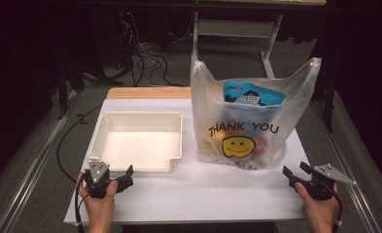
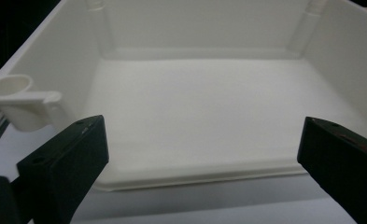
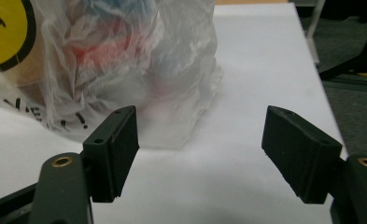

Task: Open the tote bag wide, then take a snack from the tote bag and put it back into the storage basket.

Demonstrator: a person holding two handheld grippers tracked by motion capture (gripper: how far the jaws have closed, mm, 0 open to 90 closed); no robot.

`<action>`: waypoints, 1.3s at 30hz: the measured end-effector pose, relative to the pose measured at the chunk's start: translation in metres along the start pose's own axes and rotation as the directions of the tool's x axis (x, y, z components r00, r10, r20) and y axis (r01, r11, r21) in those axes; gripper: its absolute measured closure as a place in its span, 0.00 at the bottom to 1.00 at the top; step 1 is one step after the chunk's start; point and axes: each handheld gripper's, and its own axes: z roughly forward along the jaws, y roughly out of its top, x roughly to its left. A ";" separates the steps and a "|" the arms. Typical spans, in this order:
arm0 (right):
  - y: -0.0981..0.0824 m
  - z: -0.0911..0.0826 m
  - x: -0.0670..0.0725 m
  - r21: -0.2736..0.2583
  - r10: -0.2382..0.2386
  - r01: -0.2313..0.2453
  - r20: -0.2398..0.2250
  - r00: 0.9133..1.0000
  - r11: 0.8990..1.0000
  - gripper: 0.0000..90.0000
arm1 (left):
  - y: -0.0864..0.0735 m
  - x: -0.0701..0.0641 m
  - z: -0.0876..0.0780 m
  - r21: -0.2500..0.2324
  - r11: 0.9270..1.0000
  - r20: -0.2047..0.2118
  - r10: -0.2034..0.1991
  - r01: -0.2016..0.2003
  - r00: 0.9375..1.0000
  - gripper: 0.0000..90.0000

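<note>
The plastic bag (image 1: 249, 121) stands upright at the centre right of the high view, on the right half of the surface (image 1: 198, 189). It is thin, translucent, crinkled film, with two loop handles rising at its upper corners. Its front carries "THANK YOU" in dark letters above a round yellow smiley face, with more small print along the bottom edge. A blue and white packet (image 1: 252, 94) shows through the upper part of the film; lower down there are orange and red shapes too blurred to name. In the right gripper view the bag (image 3: 125, 60) takes up the upper left, its film creased and glossy, its bottom corner resting on the surface (image 3: 246, 93).

Left of the bag, well apart from it, a white tray (image 1: 139, 141) lies in the centre left of the high view. It is smooth, hard plastic, rectangular, with low straight walls and a notch cut from its near right corner. In the left gripper view the tray (image 2: 204, 107) has a small round socket at its near left corner.

The surface is a flat, matt white sheet.

The right gripper (image 1: 295, 174) sits at the lower right of the high view, near the bag's base; its black, blocky jaws stand wide apart with nothing between them. The left gripper (image 1: 128, 172) sits at the lower left, just before the tray's near wall, jaws also wide and holding nothing.
</note>
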 end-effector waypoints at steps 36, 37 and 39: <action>0.138 0.001 0.044 -0.149 0.017 -0.021 -0.028 0.999 0.989 0.34 | 0.124 -0.134 0.025 -0.143 0.986 0.292 0.121 -0.082 0.949 0.24; 0.137 0.003 0.045 -0.142 0.007 -0.010 -0.023 1.000 0.990 0.37 | 0.126 -0.137 0.025 -0.147 0.986 0.301 0.125 -0.083 0.945 0.24; 0.134 0.004 0.045 -0.153 0.015 -0.020 -0.038 0.999 0.988 0.51 | 0.133 -0.145 0.028 -0.152 0.983 0.309 0.146 -0.103 0.940 0.26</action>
